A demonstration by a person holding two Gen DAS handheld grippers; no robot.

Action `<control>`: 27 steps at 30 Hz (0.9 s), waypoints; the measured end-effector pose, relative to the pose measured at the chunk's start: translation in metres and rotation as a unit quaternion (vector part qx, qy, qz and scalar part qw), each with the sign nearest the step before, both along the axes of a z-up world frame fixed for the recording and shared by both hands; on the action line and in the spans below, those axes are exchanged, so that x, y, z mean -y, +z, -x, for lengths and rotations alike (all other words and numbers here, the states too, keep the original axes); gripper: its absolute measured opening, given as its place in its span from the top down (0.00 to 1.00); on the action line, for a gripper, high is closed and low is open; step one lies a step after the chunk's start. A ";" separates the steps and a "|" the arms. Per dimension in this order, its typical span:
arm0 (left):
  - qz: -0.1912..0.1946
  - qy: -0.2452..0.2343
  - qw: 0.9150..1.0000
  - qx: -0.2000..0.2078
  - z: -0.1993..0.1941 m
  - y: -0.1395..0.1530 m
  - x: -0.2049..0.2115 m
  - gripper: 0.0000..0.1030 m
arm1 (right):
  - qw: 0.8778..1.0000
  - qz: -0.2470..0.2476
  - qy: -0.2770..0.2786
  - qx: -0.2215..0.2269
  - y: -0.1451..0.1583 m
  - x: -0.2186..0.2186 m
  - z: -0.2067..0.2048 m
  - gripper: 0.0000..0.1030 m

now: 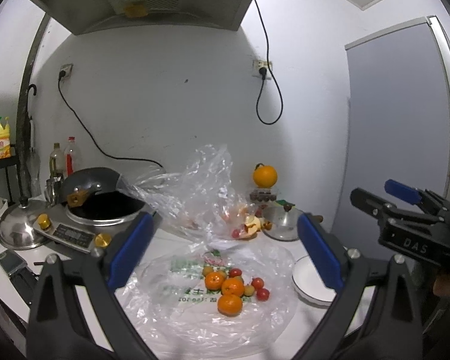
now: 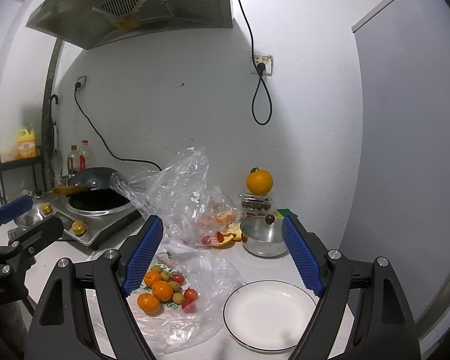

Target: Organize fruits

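Three small tangerines (image 1: 229, 292) (image 2: 156, 292) lie with red cherry tomatoes (image 1: 259, 288) (image 2: 190, 295) and small yellowish fruits (image 2: 171, 282) on a flattened plastic bag (image 1: 195, 315) (image 2: 195, 315). A white plate (image 2: 268, 315) (image 1: 307, 282) sits empty to the right of the bag. My left gripper (image 1: 225, 240) hovers open above the fruit pile. My right gripper (image 2: 222, 249) is open above the plate and bag, and shows at the right of the left wrist view (image 1: 384, 195). Nothing is held by either gripper.
A crumpled bag with fruit and peel (image 1: 225, 210) stands behind the pile. A lidded steel pot (image 2: 265, 237), a large orange on a box (image 2: 258, 182), an induction cooker with a wok (image 1: 99, 207), a steel lid (image 1: 19, 225) and bottles (image 1: 61, 159) crowd the back.
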State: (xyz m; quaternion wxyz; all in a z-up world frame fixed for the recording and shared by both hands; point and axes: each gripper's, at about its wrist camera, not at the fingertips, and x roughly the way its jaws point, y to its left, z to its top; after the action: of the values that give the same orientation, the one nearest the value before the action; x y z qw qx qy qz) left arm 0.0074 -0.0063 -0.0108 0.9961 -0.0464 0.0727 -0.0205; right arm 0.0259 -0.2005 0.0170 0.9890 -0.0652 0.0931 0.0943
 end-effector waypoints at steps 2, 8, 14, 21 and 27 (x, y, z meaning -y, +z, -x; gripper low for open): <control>0.002 0.003 1.000 -0.001 -0.001 0.000 -0.002 0.05 | 1.000 0.000 0.003 0.000 0.001 -0.001 0.000 0.18; 0.005 0.008 1.000 -0.002 -0.003 0.000 -0.003 0.05 | 1.000 0.001 0.009 -0.002 0.001 -0.003 0.000 0.18; 0.001 0.019 1.000 -0.001 -0.006 0.001 -0.001 0.05 | 1.000 -0.001 0.011 -0.003 0.000 -0.002 0.001 0.18; -0.006 0.030 1.000 -0.006 -0.011 0.000 0.002 0.05 | 1.000 -0.011 0.013 -0.007 -0.001 0.005 -0.001 0.18; -0.012 0.030 0.999 -0.008 -0.015 0.001 0.007 0.05 | 1.000 -0.015 0.011 -0.010 -0.002 0.010 -0.003 0.18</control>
State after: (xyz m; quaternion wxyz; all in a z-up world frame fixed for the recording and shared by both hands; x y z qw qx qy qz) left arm 0.0219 -0.0130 -0.0100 0.9961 -0.0372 0.0793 0.0108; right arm 0.0287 -0.2106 0.0153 0.9878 -0.0509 0.1008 0.1075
